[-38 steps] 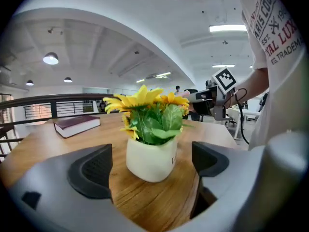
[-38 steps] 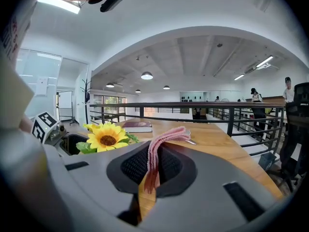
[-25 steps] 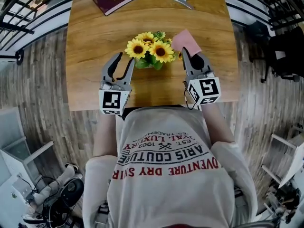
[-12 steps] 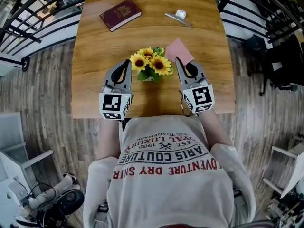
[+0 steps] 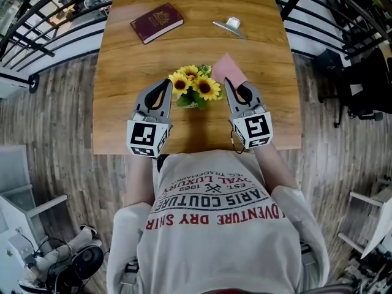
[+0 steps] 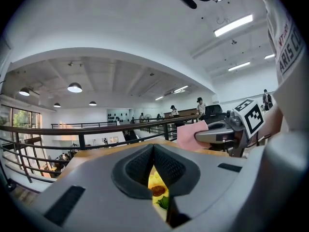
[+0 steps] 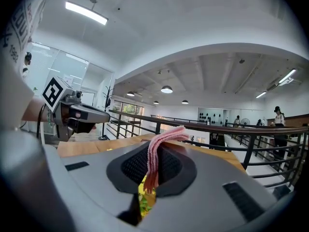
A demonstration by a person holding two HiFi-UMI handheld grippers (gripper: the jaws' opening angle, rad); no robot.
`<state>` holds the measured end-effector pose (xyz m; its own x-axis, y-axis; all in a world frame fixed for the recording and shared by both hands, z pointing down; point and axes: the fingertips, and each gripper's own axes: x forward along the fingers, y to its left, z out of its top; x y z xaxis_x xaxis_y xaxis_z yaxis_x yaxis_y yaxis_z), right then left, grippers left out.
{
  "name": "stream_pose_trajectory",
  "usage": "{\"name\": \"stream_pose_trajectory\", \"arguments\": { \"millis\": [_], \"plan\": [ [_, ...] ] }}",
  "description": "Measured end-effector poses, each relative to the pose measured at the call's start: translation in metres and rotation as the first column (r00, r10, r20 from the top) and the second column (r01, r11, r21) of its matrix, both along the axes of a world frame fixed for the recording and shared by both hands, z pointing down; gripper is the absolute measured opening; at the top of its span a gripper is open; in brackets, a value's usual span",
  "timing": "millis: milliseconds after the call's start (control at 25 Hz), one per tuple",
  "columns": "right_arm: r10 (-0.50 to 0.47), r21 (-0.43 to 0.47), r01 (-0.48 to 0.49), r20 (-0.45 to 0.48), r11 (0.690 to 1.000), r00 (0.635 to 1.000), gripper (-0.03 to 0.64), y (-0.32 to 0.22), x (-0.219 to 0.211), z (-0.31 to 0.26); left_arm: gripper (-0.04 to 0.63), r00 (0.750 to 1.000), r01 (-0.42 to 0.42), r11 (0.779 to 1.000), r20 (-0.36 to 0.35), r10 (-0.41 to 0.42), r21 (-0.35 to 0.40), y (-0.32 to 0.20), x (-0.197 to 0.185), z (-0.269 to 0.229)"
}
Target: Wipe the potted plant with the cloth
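Pink cloth (image 5: pixel 228 68) pinched edge-on in right gripper (image 5: pixel 228 84) fingers, long axis running forward past the fingertips, left gripper (image 5: pixel 165 84) fingers clenched on nothing, potted plant (image 5: pixel 195 89) upright between both, on wooden surface (image 5: pixel 184 48).

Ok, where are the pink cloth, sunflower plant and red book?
Pink fabric cloth (image 5: pixel 228 69): head view, its middle.
Yellow sunflower potted plant (image 5: pixel 206 89): head view, flower centre.
Dark red booklet (image 5: pixel 157 22): head view, cover middle.
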<state>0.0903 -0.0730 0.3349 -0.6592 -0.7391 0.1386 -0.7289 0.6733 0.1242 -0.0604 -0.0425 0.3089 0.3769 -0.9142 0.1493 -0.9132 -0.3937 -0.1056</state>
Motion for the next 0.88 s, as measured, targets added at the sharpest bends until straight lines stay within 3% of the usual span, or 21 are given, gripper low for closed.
{"name": "stream_pose_trajectory", "arguments": {
  "millis": [360, 880],
  "plan": [
    [-0.008, -0.02, 0.008, -0.005, 1.0, 1.0, 0.035, -0.003, 0.002, 0.002, 0.017, 1.0, -0.028, 0.999, 0.01, 0.028, -0.034, -0.008, 0.009, 0.001],
    [0.014, -0.02, -0.015, -0.015, 1.0, 1.0, 0.035, -0.013, 0.007, 0.0, 0.017, 1.0, 0.007, 1.0, 0.007, -0.006, -0.015, -0.015, 0.009, -0.007]
  ]
}}
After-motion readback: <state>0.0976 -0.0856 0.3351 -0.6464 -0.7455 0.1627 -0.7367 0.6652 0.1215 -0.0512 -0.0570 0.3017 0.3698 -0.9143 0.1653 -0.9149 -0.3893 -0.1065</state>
